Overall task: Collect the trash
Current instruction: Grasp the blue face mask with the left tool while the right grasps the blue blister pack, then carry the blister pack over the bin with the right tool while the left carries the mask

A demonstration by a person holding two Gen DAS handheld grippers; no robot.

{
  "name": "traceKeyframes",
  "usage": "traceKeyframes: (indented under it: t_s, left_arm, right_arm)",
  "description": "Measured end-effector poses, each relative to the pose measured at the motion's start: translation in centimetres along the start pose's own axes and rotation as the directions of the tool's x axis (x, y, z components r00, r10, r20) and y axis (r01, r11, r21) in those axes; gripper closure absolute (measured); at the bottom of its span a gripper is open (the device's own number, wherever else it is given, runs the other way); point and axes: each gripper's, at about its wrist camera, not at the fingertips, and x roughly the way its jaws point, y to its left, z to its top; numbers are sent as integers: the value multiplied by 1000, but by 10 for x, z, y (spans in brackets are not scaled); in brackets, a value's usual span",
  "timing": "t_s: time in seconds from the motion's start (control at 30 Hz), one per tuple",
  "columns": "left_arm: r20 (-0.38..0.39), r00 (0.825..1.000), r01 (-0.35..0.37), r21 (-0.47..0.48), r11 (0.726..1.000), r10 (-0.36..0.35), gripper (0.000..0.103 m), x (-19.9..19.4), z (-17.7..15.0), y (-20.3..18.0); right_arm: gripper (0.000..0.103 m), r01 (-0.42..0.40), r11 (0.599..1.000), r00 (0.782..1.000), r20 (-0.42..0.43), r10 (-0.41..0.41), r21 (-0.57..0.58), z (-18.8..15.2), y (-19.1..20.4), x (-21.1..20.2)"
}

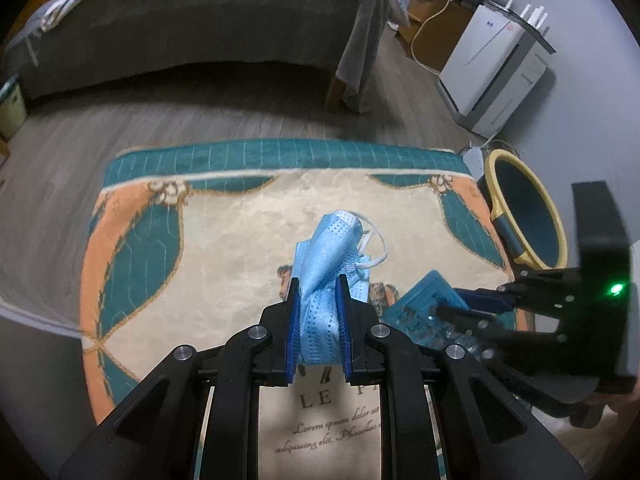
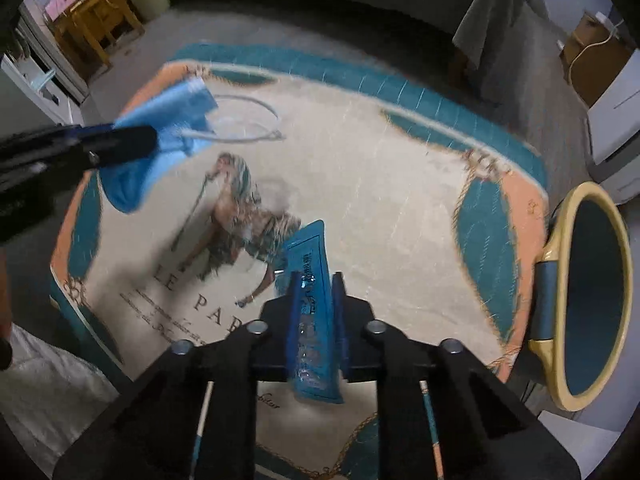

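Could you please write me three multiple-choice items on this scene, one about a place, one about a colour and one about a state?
1. Where does the bin stand?
A. In the rug's middle
B. Beside the rug's edge, on the floor
C. On the bed

2. What colour is the face mask?
A. Light blue
B. Red
C. Black

3. What state is the right gripper in?
A. Wide open over the rug
B. Shut on nothing
C. Shut on the teal packet

Answers:
1 B: its yellow rim sits just off the rug border in both views.
2 A: the fabric clamped in the left gripper is pale blue with white ear loops.
3 C: the blue fingers press on both sides of the packet, which hangs clear of the rug.
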Motion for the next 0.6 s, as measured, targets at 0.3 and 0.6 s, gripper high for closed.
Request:
traceKeyframes:
  t_s: [0.3,0.6]
  left_arm:
    - [89,996,-25,79,997,18,85,-19,9,-25]
    - [100,995,-37,127,991,24,85,-14,17,-48]
  right_arm:
    - [94,56,997,993,105,-61,49,2,-31,-40]
    - [94,82,989,980,169,-102,124,-3,-60,-62]
